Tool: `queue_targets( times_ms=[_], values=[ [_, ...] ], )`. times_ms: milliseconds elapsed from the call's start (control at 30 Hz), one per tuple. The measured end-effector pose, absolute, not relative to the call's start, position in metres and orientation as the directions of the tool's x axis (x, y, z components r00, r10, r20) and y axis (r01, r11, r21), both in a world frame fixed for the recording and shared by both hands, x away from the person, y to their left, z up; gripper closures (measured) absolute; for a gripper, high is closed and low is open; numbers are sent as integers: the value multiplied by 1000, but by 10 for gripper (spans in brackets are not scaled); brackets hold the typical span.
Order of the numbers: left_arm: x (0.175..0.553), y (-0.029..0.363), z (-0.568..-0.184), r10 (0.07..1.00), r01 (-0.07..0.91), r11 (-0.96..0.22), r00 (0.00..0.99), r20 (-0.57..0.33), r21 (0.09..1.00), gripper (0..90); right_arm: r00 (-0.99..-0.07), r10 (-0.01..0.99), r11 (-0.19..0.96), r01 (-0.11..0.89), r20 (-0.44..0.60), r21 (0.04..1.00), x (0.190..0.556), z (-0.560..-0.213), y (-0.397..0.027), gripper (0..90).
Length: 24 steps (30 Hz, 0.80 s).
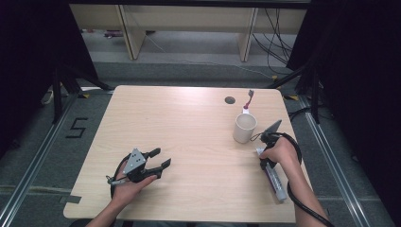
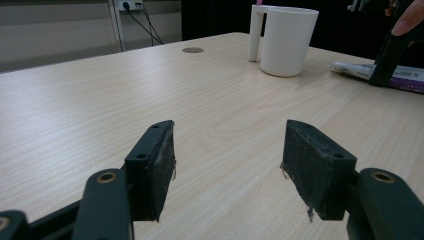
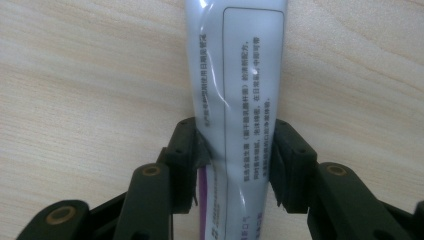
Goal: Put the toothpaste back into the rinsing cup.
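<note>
A white toothpaste tube with purple print lies on the wooden table near its right edge. My right gripper points down onto the tube's far end. In the right gripper view its black jaws sit on either side of the tube, both pads pressing the sides and denting it slightly. A white mug stands upright just left of that hand. My left gripper rests at the front left of the table, its jaws wide apart with nothing between them, facing the mug.
A slim item with a pink handle lies behind the mug. A round cable hole is in the tabletop near the far edge. The right gripper's cable loops beside the forearm. Bare wood stretches between the two hands.
</note>
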<state>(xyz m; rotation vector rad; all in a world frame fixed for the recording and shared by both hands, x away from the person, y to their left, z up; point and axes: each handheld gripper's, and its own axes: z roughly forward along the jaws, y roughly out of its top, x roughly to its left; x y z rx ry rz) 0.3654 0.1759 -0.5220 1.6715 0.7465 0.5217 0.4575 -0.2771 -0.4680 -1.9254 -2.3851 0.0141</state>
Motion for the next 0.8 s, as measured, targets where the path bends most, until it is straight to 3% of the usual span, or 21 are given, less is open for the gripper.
queue_targets(
  times_ms=[67,233,333,400,800],
  values=[
    [365,176,-522,716,198,-123,696,-51,972,373,-243,969,244,969,39,-28,457,-469,-279,619],
    [365,176,-522,716,196,-124,697,-49,973,373,-207,976,210,977,63,-46,457,-465,-276,706],
    [365,176,-522,715,195,-124,697,-49,973,373,-241,969,242,970,48,-25,456,-466,-279,717],
    [365,176,-522,716,197,-123,697,-50,973,373,-195,978,200,978,75,-52,455,-464,-277,730],
    [366,175,-522,713,191,-118,699,-51,974,374,-192,978,187,980,80,71,449,-448,-282,750]
  ],
)
